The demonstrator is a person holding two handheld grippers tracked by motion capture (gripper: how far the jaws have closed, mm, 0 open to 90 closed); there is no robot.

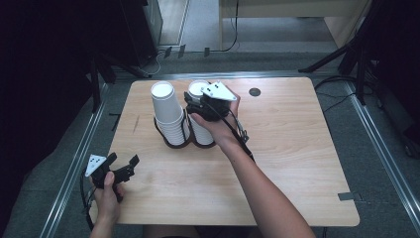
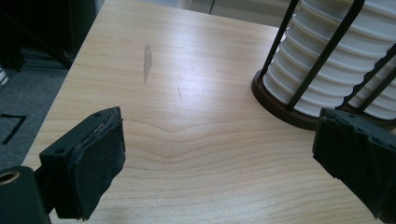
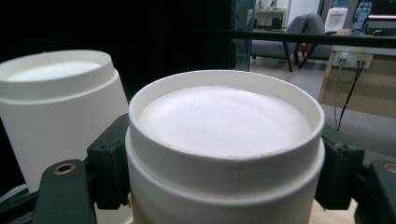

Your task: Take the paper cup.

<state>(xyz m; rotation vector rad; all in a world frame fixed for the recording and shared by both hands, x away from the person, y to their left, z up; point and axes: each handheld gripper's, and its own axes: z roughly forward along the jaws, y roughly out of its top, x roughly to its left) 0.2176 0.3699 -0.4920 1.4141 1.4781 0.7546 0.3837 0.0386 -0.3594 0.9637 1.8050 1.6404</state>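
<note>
A stack of upside-down white paper cups (image 1: pixel 200 111) stands just above the centre of the high view, on a light wooden table (image 1: pixel 297 163). The top cup of this stack is clamped between the two black jaws of the right gripper (image 1: pixel 194 100), one jaw pressed against each side of the cup just below its upturned base. In the right gripper view, that top cup (image 3: pixel 226 154) takes up the centre and lower part of the frame, its round white bottom facing up, with a black jaw touching it at the left edge and another at the right edge. A second, similar stack of white cups (image 1: pixel 167 111) stands just to its left in the high view, close beside it; in the right gripper view its top (image 3: pixel 56 107) appears at the left of the frame. Both stacks sit in a dark wire holder with a brown base (image 1: pixel 174 141). The right hand (image 1: pixel 218 121) and forearm reach up from the lower centre of the high view. In the lower left of the high view, near the table's front corner, the left hand holds the left gripper (image 1: pixel 123 160) well apart from the cups. Its jaws stand wide apart with nothing between them; in the left gripper view bare tabletop (image 2: pixel 196 140) lies between them, and the holder's base (image 2: pixel 285 109) shows at the upper right.
</note>
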